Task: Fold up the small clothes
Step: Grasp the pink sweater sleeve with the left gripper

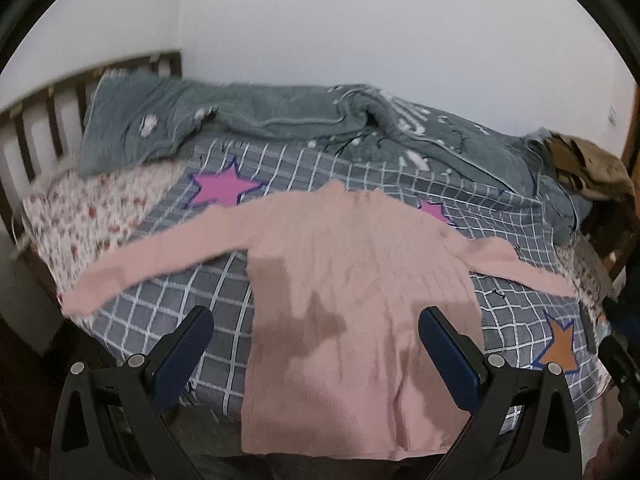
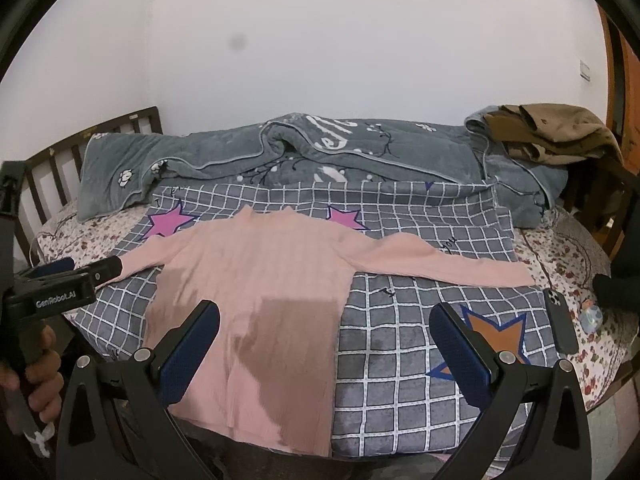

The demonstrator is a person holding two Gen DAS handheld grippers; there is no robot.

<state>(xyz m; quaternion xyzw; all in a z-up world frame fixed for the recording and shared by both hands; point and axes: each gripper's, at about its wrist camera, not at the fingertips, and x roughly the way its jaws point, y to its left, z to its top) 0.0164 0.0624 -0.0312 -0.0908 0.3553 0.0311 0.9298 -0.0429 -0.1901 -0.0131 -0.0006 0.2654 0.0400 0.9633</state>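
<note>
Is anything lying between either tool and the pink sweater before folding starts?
Nothing visible. The sweater lies flat on the checked sheet, sleeves spread, nothing on top. The left tool and right tool hover open above its hem. The phone lies off to the right, clear of the sleeve.

bed stuff: you've got a grey checked sheet (image 2: 400,360) with stars, grey blanket (image 2: 280,148) bunched behind
right side: phone (image 2: 560,320), brown clothes (image 2: 560,136)

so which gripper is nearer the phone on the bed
Right. The right gripper hangs over the sweater's hem, the phone just right of it; the left gripper is out past the sweater's far sleeve.
</note>
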